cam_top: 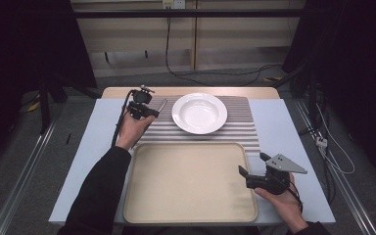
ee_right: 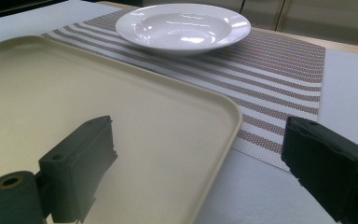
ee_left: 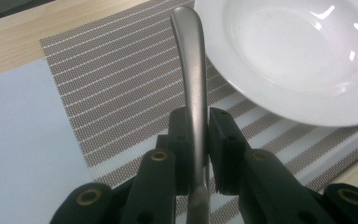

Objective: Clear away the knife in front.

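Metal handle (ee_left: 193, 79) clamped in left gripper (ee_left: 198, 140) beside plate (ee_left: 303, 60); right gripper (ee_right: 200, 168) spread wide.

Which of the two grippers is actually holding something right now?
The left gripper, beside the white plate: its jaws clamp a metal utensil handle. The right gripper hangs open and empty over the beige tray's corner.

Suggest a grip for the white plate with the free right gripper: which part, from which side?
Take the plate by its wide flat rim on the near-right edge, coming in low over the striped placemat. The rim overhangs the mat, leaving room for a jaw beneath. The right gripper is open; the left gripper holds a metal utensil handle beside the plate's left.
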